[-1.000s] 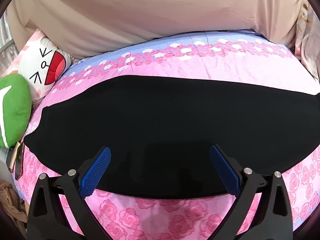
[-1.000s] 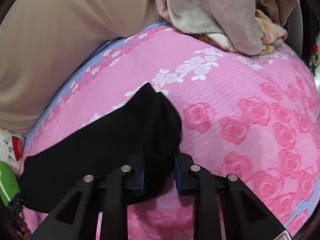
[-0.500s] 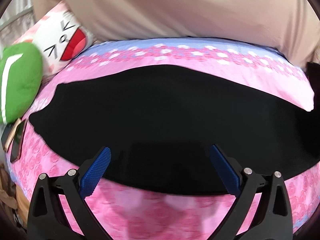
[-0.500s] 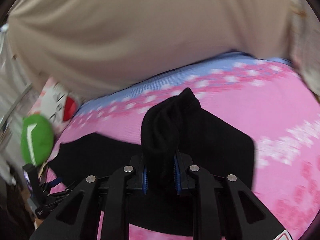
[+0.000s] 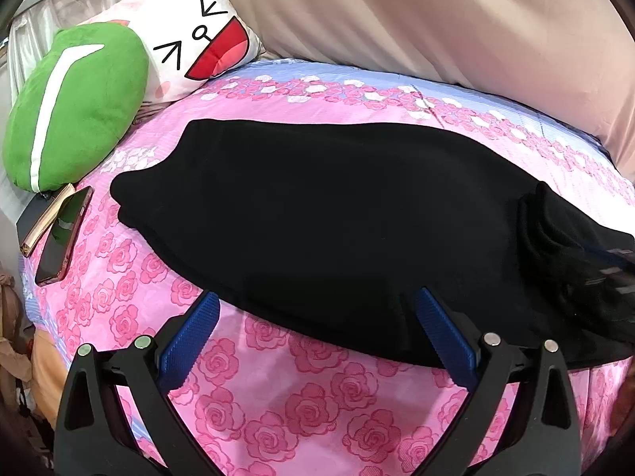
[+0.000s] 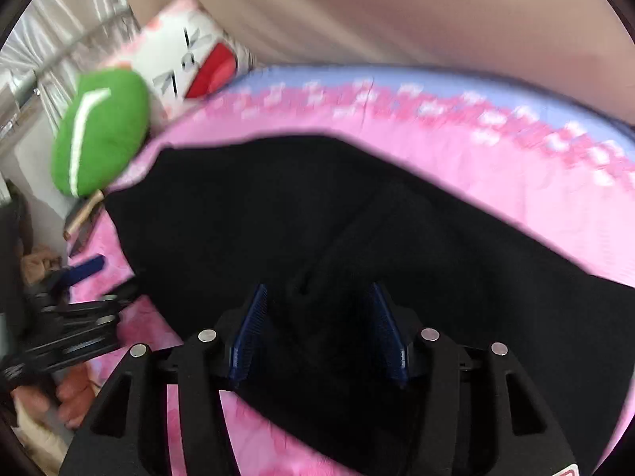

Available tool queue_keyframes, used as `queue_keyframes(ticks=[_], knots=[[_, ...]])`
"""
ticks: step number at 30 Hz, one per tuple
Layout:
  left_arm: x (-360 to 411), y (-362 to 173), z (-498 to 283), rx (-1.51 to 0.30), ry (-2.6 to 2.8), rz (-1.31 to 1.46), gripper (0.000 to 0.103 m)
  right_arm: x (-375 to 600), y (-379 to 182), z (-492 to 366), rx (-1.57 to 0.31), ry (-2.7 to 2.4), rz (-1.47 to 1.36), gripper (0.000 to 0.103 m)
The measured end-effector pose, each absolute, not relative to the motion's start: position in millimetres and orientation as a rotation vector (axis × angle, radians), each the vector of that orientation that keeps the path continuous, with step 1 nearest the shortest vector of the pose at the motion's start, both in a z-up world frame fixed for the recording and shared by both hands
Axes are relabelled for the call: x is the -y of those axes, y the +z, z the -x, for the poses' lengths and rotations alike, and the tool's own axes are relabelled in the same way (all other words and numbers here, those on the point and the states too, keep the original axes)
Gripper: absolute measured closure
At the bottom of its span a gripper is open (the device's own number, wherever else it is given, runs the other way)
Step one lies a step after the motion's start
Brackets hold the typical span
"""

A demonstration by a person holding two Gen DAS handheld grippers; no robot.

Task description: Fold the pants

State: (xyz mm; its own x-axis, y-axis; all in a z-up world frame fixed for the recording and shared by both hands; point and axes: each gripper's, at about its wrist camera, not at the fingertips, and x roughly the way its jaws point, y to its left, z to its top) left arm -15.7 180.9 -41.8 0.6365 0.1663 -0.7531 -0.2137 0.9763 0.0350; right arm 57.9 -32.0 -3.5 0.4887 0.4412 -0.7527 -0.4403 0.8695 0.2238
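Black pants [image 5: 337, 206] lie lengthwise on the pink rose bedsheet [image 5: 297, 396]. One end is doubled back and bunched [image 5: 551, 234] on top at the right. My left gripper [image 5: 316, 295] hangs open over the pants' near edge, with nothing pinched. The right gripper [image 5: 611, 269] shows blurred at the right edge of the left wrist view, beside the bunched end. In the right wrist view the right gripper [image 6: 317, 288] sits over the black pants [image 6: 278, 218]. Its jaws are opening, and the fabric lies between the blue pads without being pressed. The left gripper [image 6: 79, 277] appears at the left there.
A green cushion [image 5: 75, 107] and a white cartoon pillow [image 5: 190, 35] rest at the far left of the bed. A phone [image 5: 63, 234] and a thin flat object [image 5: 43, 222] lie beside the cushion. Beige fabric [image 5: 397, 12] runs along the far side.
The right gripper, shut on the pants' end, swept left across the bed and folded it over the rest; its jaws have now parted. The left gripper slid left along the near edge.
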Motion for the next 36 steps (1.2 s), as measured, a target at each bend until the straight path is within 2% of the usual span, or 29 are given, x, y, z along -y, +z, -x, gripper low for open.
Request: queue_keyframes(ticks=[1, 3, 4, 10, 13, 18, 19, 20, 21, 23, 27, 36], knots=[[-179, -41, 16, -0.850, 0.209, 0.060, 0.006, 53, 12, -47, -0.870, 0.490, -0.021, 0.047], [-175, -40, 14, -0.848, 0.193, 0.063, 0.006, 104, 30, -31, -0.827, 0.366, -0.062, 0.030], [-170, -39, 13, -0.846, 0.180, 0.067, 0.006, 134, 32, -23, -0.818, 0.290, -0.079, 0.028], [-133, -37, 6, -0.844, 0.119, 0.043, 0.006, 257, -12, 10, -0.938, 0.064, -0.329, 0.027], [-112, -38, 2, -0.860, 0.089, 0.025, 0.006, 258, -35, 14, -0.963, 0.153, -0.433, 0.028], [-83, -34, 6, -0.861, 0.080, -0.027, 0.006, 234, -54, 5, -0.946, 0.275, -0.466, 0.038], [-80, -33, 7, -0.861, 0.082, -0.033, 0.006, 227, -54, 3, -0.934, 0.264, -0.436, 0.045], [-78, -32, 8, -0.860, 0.085, -0.039, 0.006, 221, -55, 0, -0.928, 0.258, -0.415, 0.071], [-75, -31, 9, -0.860, 0.092, -0.045, 0.006, 218, -56, -2, -0.922, 0.264, -0.418, 0.079], [-72, -29, 9, -0.861, 0.105, -0.054, 0.006, 215, -48, -2, -0.895, 0.257, -0.378, 0.084], [-65, -23, 12, -0.849, 0.117, -0.084, 0.006, 235, -32, 9, -0.865, 0.238, -0.326, 0.088], [-67, -30, 10, -0.867, 0.142, -0.101, 0.006, 293, -29, 26, -0.876, 0.135, -0.302, 0.088]])
